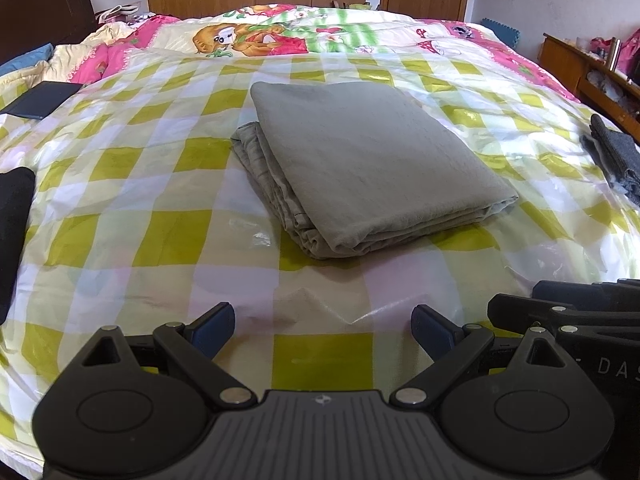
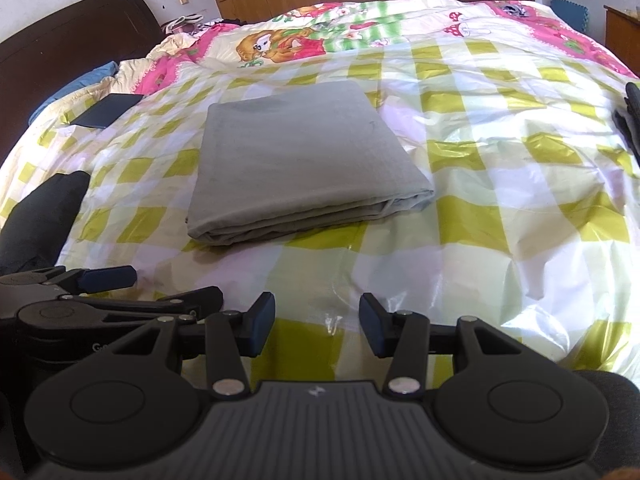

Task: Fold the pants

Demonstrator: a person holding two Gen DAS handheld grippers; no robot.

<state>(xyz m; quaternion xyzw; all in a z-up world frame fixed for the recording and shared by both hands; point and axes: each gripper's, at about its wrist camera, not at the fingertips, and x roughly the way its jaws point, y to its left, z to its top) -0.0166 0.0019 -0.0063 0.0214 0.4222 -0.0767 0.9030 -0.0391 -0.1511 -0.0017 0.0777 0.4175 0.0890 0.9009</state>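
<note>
Grey pants (image 1: 360, 168) lie folded in neat stack mid-bed on checked cover (image 1: 132, 184). Left gripper (image 1: 324, 330) and right gripper (image 2: 317, 326) hover near bed's front edge, jaws apart, holding nothing.

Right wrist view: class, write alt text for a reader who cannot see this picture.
Grey-green pants, folded into a neat rectangle, lie on a yellow-and-white checked plastic sheet covering a bed. In the foreground the right gripper is open and empty, short of the pants, with the left gripper beside it at lower left. A dark flat case lies at far left.
</note>
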